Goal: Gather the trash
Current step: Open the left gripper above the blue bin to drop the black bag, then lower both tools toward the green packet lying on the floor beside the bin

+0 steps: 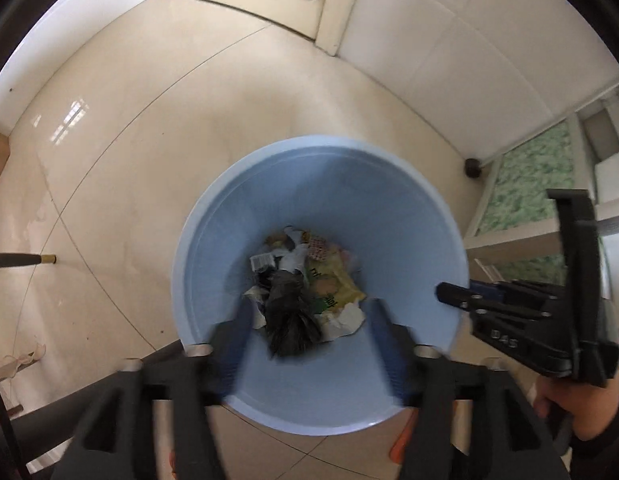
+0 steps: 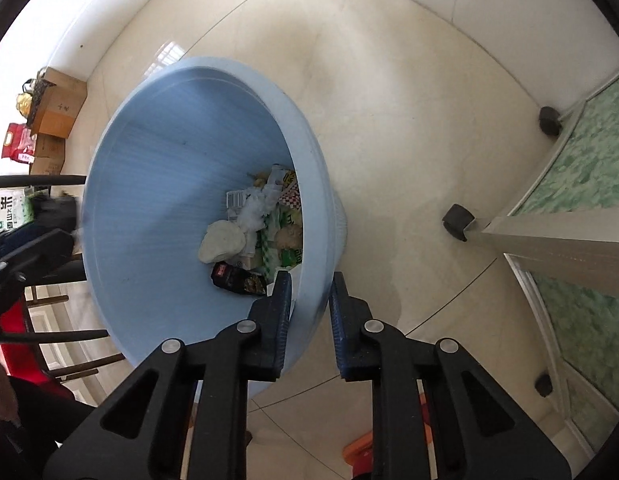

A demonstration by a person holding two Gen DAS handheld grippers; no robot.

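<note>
Looking straight down into a pale blue plastic bin [image 1: 321, 208] standing on glossy cream floor tiles [image 1: 149, 128], and there's a heap of rubbish at the bottom: a crumpled black plastic bag [image 1: 287, 316] lying on top in the left camera's view, a yellow-and-green snack wrapper [image 1: 335, 290] beside it, white crumpled paper [image 1: 347, 322] under that, and a small red-and-white checked wrapper [image 1: 319, 249] toward the far side. The left gripper [image 1: 309, 320] hangs over the bin mouth with its blue-padded fingers [image 1: 239, 332] spread wide, nothing between them, the black bag showing in the gap below. Its picture is smeared with blur along the fingers. Off to its right the right gripper [image 1: 453, 294] comes in sideways at the rim, a hand [image 1: 577, 408] wrapped round its handle. From the right camera the bin [image 2: 157, 168] looks tipped, its ribbed inner wall a soft blue, and the rubbish reads differently: a white wad of tissue [image 2: 223, 242], a dark glossy snack packet [image 2: 237, 280] nearest the lens, green and yellow packaging [image 2: 287, 248] against the wall. The right gripper [image 2: 311, 292] straddles the bin's near rim, one finger [image 2: 283, 300] inside and the other outside; whether the pads actually press the plastic I can't tell. A glass door with a green pattern [image 2: 581, 160] runs along the right, and cardboard boxes [image 2: 57, 108] sit by the far wall.
</note>
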